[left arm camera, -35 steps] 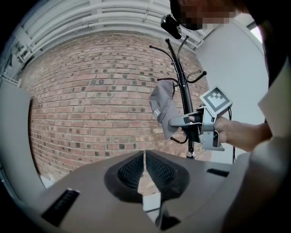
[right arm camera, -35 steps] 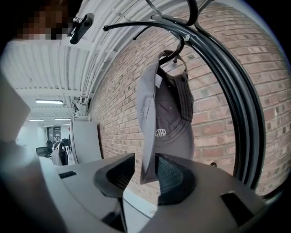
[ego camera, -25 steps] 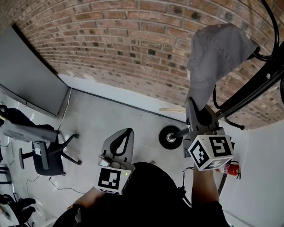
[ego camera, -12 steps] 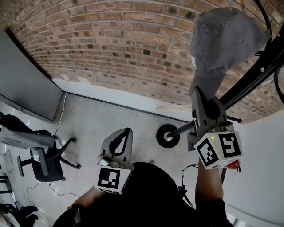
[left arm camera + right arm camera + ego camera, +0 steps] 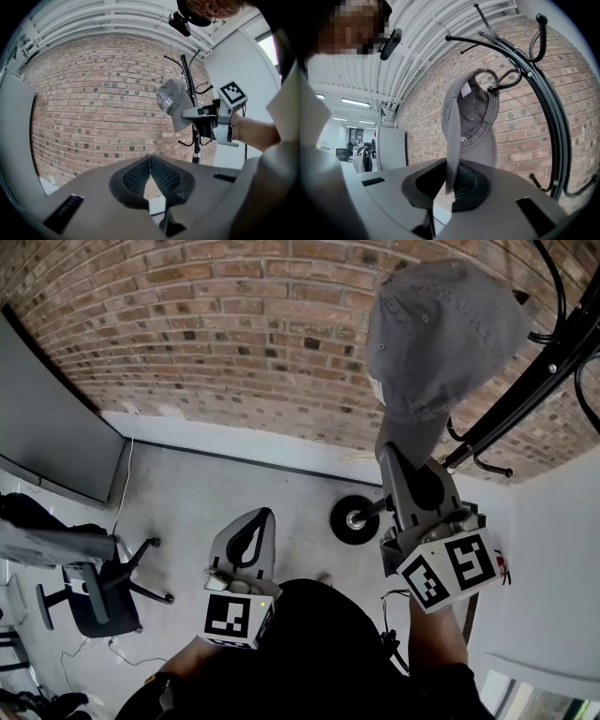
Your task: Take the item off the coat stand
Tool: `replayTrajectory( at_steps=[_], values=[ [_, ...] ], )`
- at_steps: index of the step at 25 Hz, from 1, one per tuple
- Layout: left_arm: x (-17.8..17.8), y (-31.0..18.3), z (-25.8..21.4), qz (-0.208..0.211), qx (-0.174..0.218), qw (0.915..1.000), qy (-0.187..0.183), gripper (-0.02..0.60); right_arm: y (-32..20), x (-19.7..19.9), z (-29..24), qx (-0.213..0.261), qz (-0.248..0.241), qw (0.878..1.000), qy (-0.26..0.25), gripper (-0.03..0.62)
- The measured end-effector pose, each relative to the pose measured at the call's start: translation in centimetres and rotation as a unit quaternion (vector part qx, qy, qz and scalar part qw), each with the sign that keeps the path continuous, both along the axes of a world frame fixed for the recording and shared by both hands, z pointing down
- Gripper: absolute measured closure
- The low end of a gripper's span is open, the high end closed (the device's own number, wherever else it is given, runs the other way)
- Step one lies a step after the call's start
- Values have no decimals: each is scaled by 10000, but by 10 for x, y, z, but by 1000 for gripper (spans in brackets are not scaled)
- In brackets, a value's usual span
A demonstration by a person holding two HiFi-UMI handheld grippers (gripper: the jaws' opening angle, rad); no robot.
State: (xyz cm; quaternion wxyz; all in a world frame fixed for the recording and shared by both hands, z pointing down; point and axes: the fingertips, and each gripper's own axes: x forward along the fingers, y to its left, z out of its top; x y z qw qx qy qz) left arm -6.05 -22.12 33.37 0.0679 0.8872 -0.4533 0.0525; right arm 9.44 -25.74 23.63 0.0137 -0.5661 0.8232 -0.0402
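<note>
A grey cap (image 5: 441,334) hangs high against the brick wall beside the black coat stand (image 5: 525,390). My right gripper (image 5: 398,451) reaches up from below and is shut on the cap's brim. In the right gripper view the brim (image 5: 451,140) stands edge-on between the pads of the right gripper (image 5: 451,180), and the cap's rear strap (image 5: 480,75) still loops round a hook of the coat stand (image 5: 543,98). My left gripper (image 5: 262,517) is held low in front of my body, shut and empty. The left gripper (image 5: 150,157) looks at the cap (image 5: 171,101).
The stand's round base (image 5: 354,519) sits on the grey floor by the wall. A black office chair (image 5: 94,577) stands at the left, below a grey panel (image 5: 47,427). A white wall (image 5: 553,549) closes the right side. More curved hooks (image 5: 534,33) stick out above the cap.
The cap has swung left, away from the stand's pole, with my right gripper on its brim, and that gripper has shifted slightly left. The left gripper has stayed put.
</note>
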Motion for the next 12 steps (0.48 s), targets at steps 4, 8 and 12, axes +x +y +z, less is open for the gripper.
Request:
replayTrajectory(
  at_steps=[4,8,12],
  values=[
    [-23,9,9,291,-114,9995,71,554,32,-23,26,-221,214,9987,-409,562],
    [-45,23,25,770,-301,9966,52,554,56,-30,28,-267,711,9970,-150,562],
    [-63,36,36,1148,-368,9927,79,554,50,-38,6,-123,954,9944,438,562]
  ],
)
